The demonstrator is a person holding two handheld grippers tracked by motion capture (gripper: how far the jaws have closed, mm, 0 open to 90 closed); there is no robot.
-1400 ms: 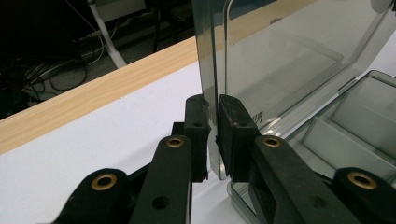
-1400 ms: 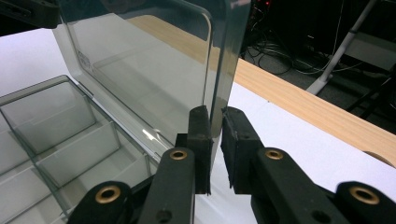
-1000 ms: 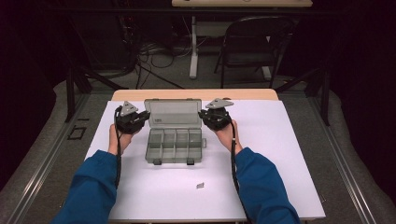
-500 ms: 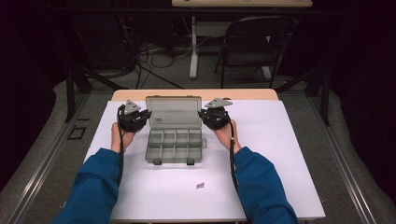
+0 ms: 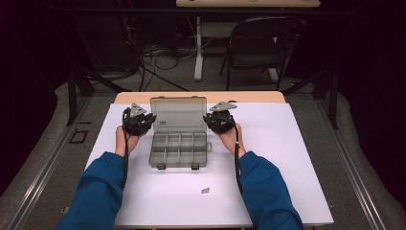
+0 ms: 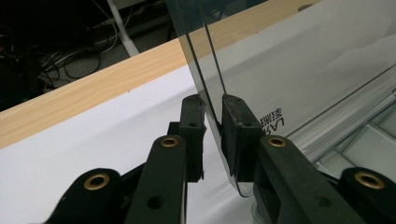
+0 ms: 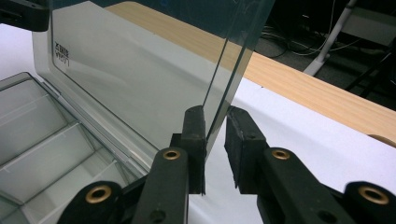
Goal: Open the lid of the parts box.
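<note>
Now the white-covered table (image 5: 287, 143) is bearing a clear grey plastic compartment box (image 5: 179, 151), its lid (image 5: 178, 114) standing upright. Left gripper (image 6: 212, 116) and right gripper (image 7: 215, 126) are straddling the lid's edges, jaws slackening (apparently letting go).

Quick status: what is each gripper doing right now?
Left gripper: open, jaws astride the lid edge, a gap at one pad.
Right gripper: open, jaws astride the lid's other edge, not pressing.
</note>
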